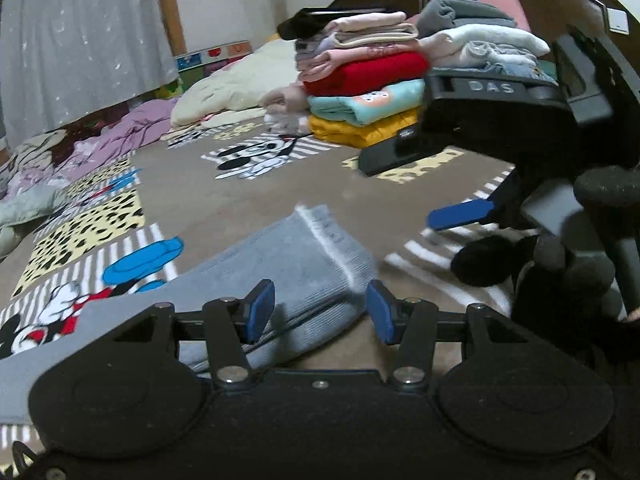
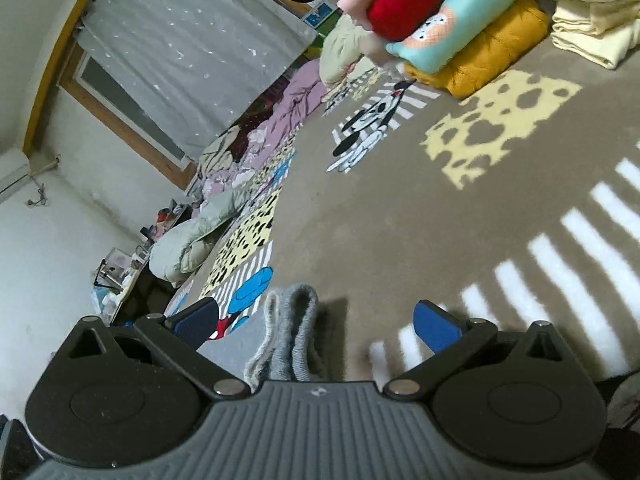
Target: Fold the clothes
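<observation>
My left tool (image 1: 320,312) hangs released over the grey knit garment (image 1: 288,264), folded flat on the cartoon-print carpet (image 1: 248,200). My right tool (image 2: 316,324) gapes too, garment edge between its pads untouched. Folded clothes stack (image 1: 360,76) beyond.

Brown carpet (image 1: 248,208) printed with cartoon figures, striped panels and yellow spotted patches. A grey knit garment (image 1: 288,264) lies flat on it, directly ahead of the left gripper (image 1: 320,312), its white-edged end pointing away. Far ahead and to the right stands a stack of folded clothes (image 1: 360,80), a yellow piece lowest, teal and red above. A second stack (image 1: 480,40) stands just beside it to the right. Crumpled bedding (image 1: 100,148) lies along the carpet's far-left edge. A cream quilt (image 1: 236,84) lies beyond.
</observation>
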`<move>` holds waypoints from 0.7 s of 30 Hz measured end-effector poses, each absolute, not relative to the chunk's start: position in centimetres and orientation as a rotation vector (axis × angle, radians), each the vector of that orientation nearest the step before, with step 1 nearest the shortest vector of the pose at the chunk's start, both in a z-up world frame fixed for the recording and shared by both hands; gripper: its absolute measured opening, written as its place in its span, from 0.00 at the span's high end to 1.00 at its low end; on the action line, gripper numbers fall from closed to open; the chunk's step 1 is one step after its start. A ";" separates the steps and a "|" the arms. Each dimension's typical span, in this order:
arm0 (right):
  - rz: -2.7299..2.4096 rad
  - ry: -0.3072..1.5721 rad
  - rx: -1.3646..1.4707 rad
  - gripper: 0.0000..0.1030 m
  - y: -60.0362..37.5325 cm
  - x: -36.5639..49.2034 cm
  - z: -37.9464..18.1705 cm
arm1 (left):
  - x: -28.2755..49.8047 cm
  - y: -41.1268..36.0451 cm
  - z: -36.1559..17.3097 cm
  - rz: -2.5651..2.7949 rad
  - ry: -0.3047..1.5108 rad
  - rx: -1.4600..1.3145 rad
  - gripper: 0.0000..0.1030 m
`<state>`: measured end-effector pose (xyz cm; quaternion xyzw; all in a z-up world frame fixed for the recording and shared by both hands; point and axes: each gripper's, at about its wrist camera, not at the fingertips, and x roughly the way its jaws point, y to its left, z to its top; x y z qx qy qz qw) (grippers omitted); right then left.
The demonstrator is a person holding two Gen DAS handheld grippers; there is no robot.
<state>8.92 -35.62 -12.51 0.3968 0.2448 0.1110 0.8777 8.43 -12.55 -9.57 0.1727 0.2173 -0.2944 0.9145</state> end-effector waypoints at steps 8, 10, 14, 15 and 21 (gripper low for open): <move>0.258 0.535 0.778 0.00 -34.1 9.2 -12.3 | 9.9 -12.5 -10.0 -0.599 0.487 0.305 0.70; 0.256 0.527 0.779 0.00 -34.3 9.1 -12.2 | 10.0 -11.9 -9.6 -0.611 0.494 0.263 0.78; 0.257 0.508 0.742 0.00 -33.9 8.8 -11.8 | 9.8 -10.5 -8.8 -0.615 0.499 0.184 0.91; 0.259 0.505 0.724 0.00 -33.7 8.7 -11.7 | 9.8 -10.0 -8.6 -0.608 0.498 0.160 0.92; 0.265 0.479 0.612 0.00 -32.0 8.5 -10.8 | 10.2 -5.5 -6.8 -0.520 0.458 -0.024 0.95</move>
